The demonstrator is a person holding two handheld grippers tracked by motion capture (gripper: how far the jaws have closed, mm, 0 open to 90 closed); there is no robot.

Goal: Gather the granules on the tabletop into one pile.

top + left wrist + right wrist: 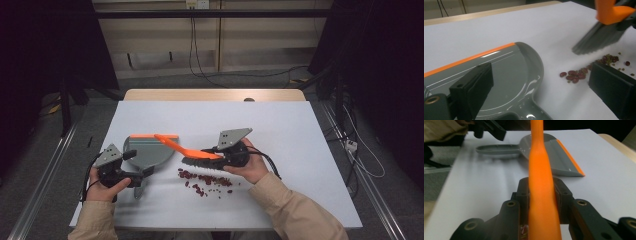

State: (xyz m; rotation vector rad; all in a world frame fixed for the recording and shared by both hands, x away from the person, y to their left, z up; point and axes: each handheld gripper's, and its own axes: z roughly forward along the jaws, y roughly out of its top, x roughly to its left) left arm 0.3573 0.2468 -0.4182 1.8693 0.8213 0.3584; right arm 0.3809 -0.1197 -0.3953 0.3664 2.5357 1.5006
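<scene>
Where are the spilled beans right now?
In the high view the beans lie near the table's front edge, under the brush, right of the dustpan.

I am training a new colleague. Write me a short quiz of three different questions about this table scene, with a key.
1. True or false: the right gripper is shut on the orange handle of the brush.
2. Multiple choice. Where do the beans lie? A) inside the dustpan B) on the white table beside the dustpan C) on the floor
3. Fill the gap: the lip of the grey dustpan has the colour ____.

Key:
1. True. The right gripper view shows both jaws pressed on the handle.
2. B. The beans are loose on the table, below the brush bristles, to the right of the dustpan.
3. Orange.

The left gripper has open jaws at the dustpan handle.
</scene>
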